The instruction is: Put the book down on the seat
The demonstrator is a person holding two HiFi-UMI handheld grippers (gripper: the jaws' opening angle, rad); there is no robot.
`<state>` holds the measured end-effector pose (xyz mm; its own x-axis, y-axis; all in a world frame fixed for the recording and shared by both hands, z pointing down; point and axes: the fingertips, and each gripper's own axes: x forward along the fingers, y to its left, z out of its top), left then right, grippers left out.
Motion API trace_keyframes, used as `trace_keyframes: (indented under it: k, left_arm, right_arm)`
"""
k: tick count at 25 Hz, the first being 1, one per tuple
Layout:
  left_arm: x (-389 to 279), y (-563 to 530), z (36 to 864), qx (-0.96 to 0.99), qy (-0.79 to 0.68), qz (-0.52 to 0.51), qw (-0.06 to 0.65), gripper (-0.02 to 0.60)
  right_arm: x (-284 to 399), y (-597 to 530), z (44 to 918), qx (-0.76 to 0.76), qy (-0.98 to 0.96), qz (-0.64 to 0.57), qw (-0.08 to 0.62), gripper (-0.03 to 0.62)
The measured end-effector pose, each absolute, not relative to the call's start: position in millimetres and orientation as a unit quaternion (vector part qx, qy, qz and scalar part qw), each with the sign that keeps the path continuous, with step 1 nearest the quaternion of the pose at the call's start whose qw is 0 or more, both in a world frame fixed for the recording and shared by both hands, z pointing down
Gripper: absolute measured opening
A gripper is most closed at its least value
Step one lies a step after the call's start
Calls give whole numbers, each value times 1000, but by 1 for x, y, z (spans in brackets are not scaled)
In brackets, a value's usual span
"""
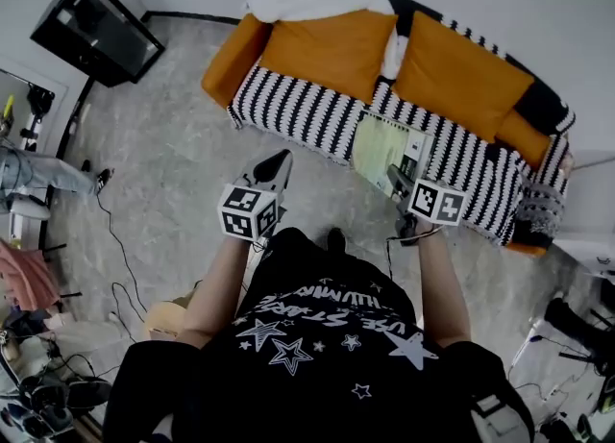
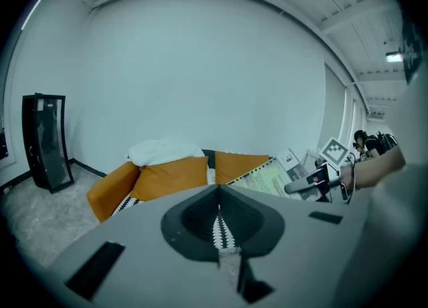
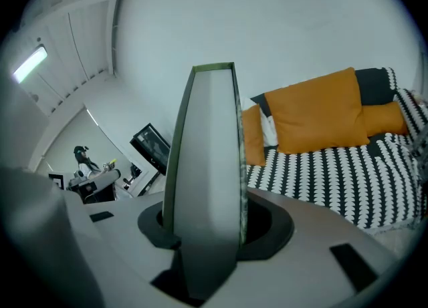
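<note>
The right gripper [image 1: 399, 184] pinches the book [image 1: 382, 146] over the seat [image 1: 298, 110] to lower it; the left gripper [image 1: 273, 170] sits closed, empty

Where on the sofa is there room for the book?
The striped seat is bare from the orange armrest to the held book, in front of the left cushion. The right end is crowded: a patterned thing lies there.

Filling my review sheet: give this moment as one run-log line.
right hand-held gripper: shut on book | book: over sofa seat, not released | left hand-held gripper: shut, empty
</note>
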<state>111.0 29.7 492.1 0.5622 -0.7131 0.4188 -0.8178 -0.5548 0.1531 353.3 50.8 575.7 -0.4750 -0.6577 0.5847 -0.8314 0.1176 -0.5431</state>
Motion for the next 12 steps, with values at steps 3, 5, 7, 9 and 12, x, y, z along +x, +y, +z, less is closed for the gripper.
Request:
trace_keyframes:
  k: [3, 5, 7, 9, 12]
  left_arm:
    - [89, 20, 497, 860, -453, 156, 174, 9]
    - [75, 10, 502, 855, -462, 150, 183, 9]
    - [64, 1, 508, 854, -462, 145, 192, 9]
    - [52, -14, 516, 855, -458, 146, 196, 9]
    - [28, -50, 518, 857, -455, 146, 195, 9]
  right_arm:
    - [330, 35, 574, 485, -753, 431, 108, 172]
    - [316, 24, 576, 478, -757, 429, 118, 172]
    - [303, 13, 580, 475, -757, 431, 127, 172]
    - [291, -3, 582, 477, -755, 430, 132, 172]
    - [271, -37, 578, 484, -753, 426, 133, 172]
